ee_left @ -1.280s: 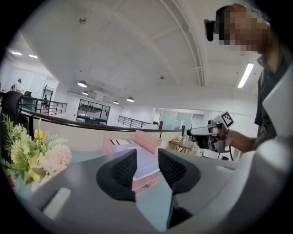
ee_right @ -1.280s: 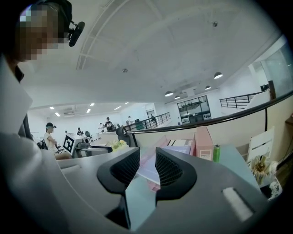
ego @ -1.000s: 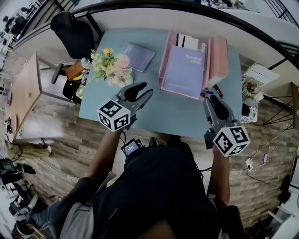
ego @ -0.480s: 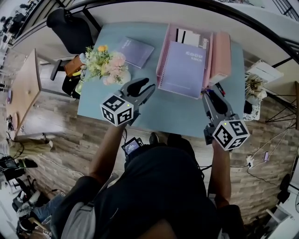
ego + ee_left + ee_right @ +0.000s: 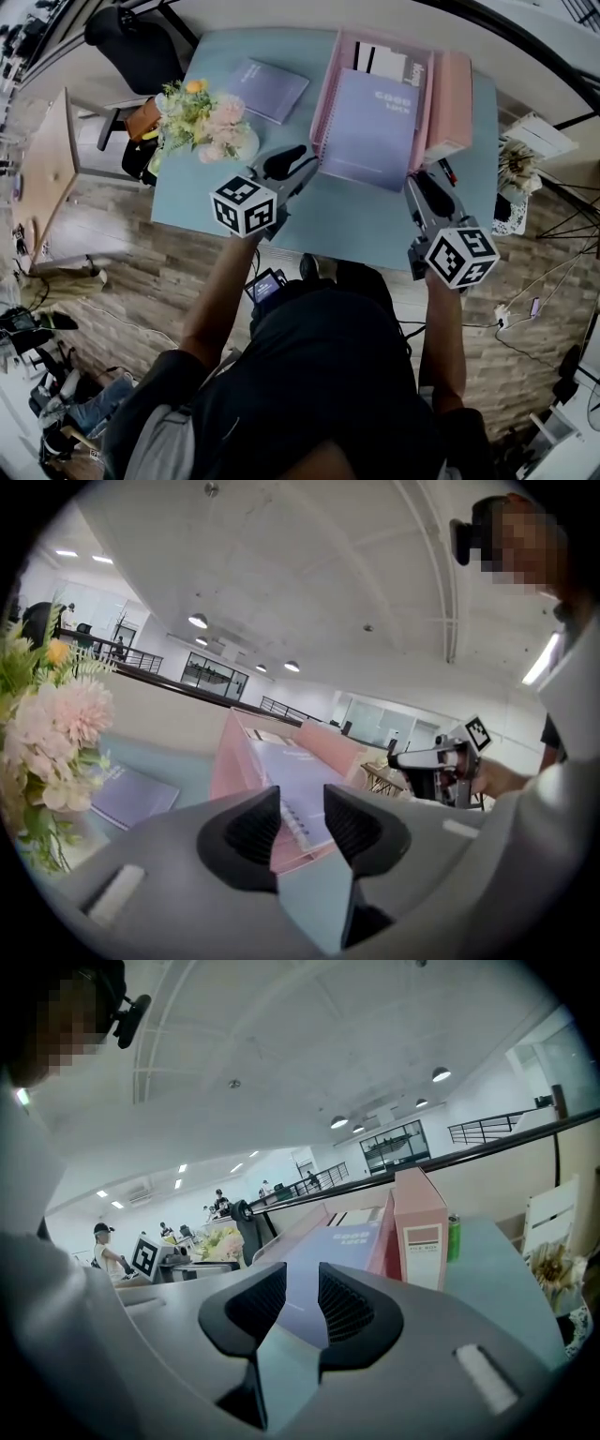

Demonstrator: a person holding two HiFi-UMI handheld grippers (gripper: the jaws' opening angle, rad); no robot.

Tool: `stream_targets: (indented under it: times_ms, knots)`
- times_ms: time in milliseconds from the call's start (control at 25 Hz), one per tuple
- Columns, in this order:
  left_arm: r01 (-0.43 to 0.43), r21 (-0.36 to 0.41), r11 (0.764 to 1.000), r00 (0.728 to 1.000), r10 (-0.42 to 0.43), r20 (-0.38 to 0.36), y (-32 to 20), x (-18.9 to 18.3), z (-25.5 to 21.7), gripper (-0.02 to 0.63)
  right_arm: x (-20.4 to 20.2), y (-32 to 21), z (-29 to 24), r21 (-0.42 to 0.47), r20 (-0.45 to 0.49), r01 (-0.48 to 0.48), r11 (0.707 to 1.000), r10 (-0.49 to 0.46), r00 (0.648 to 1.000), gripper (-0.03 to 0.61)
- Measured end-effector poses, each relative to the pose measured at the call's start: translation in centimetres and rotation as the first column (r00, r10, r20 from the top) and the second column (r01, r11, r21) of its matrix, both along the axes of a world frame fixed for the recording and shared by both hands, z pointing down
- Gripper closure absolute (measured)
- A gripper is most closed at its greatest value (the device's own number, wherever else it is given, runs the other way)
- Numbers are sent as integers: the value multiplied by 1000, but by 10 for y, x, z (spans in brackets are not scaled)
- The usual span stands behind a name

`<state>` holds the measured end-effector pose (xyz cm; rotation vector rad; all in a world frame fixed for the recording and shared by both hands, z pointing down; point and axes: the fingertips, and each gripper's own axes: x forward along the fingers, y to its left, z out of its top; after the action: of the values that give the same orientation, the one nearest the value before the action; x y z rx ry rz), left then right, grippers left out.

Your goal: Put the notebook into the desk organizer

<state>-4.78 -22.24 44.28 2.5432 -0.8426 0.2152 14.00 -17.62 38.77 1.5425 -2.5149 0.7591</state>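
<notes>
- Flowers [image 5: 202,122]: left table [image 5: 356,220] edge, left of and ahead of the left fingers [image 5: 255,829].
- Flat notebook [image 5: 267,89]: lies on the table ahead-left of the left fingers, well apart, just beside the flowers; outside the organizer.
- Left gripper [image 5: 307,157]: fingers slightly parted, nothing between them; over the table near the organizer's front corner.
- Bare table: open strip between the two grippers, reaching to the near edge.
- Desk organizer [image 5: 330,89]: pink, directly ahead of both pairs of fingers.
- Spiral notebook [image 5: 370,127]: leans inside the organizer.
- Pink box [image 5: 450,98]: ahead of the right fingers [image 5: 349,1305], against the organizer's right side.
- Right gripper [image 5: 419,183]: fingers slightly parted, empty; by the near right corner.
</notes>
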Motion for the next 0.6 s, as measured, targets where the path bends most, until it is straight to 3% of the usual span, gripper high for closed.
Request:
stream_targets:
  times_ms: [440,600]
  knots:
    - [18,-90,996,1000,-18,5,-10,12,38,448,11,-10,43,-87,12,4,996,-3,1000,480]
    - [30,-116,993,999,-34,-27,-15,13,42,443,11,-14,59,-125,26,13,992,-10,1000,463]
